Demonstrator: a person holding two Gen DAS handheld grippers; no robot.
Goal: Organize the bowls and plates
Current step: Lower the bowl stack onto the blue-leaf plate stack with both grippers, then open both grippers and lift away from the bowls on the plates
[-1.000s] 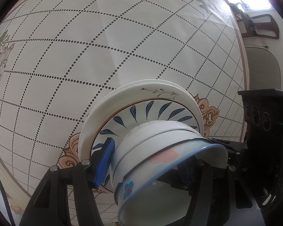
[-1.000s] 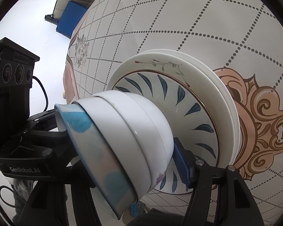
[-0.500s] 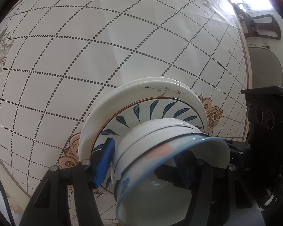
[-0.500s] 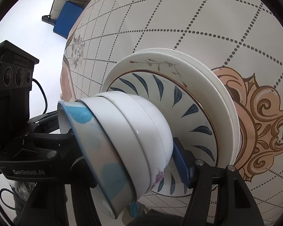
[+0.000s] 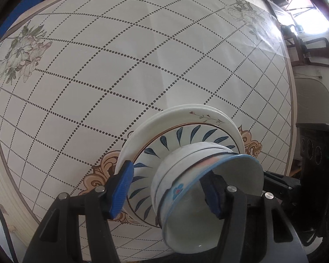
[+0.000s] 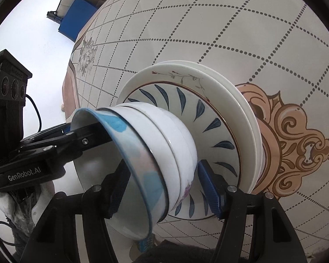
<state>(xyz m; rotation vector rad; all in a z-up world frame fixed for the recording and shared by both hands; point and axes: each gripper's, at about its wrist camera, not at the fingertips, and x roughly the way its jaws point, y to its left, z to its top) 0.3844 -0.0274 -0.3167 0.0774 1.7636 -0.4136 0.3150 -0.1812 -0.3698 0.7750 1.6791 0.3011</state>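
Observation:
A stack of three bowls (image 5: 184,157) (image 6: 177,131), the top one blue-rimmed, stands with its base on a blue-leaf plate topping a pile of white plates (image 5: 164,127) (image 6: 230,92). My right gripper (image 6: 162,175) is shut on the stack. One finger is inside the top bowl and its blue pad (image 6: 208,188) lies against the lowest bowl's outside. My left gripper (image 5: 167,182) straddles the opposite wall. Its inner finger (image 6: 87,138) reaches into the top bowl, and its outer pad (image 5: 122,188) stands apart from the bowls, with plate showing between.
The plates sit near the edge of a round table (image 5: 142,65) (image 6: 230,22) covered in a dotted-grid cloth. A wooden chair (image 5: 313,50) stands beyond the table's far side and a blue box (image 6: 76,19) lies on the floor.
The left wrist view has pulled up and back, showing more table. A gap has appeared between the left outer pad and the bowls. The right gripper and the bowl stack have hardly moved.

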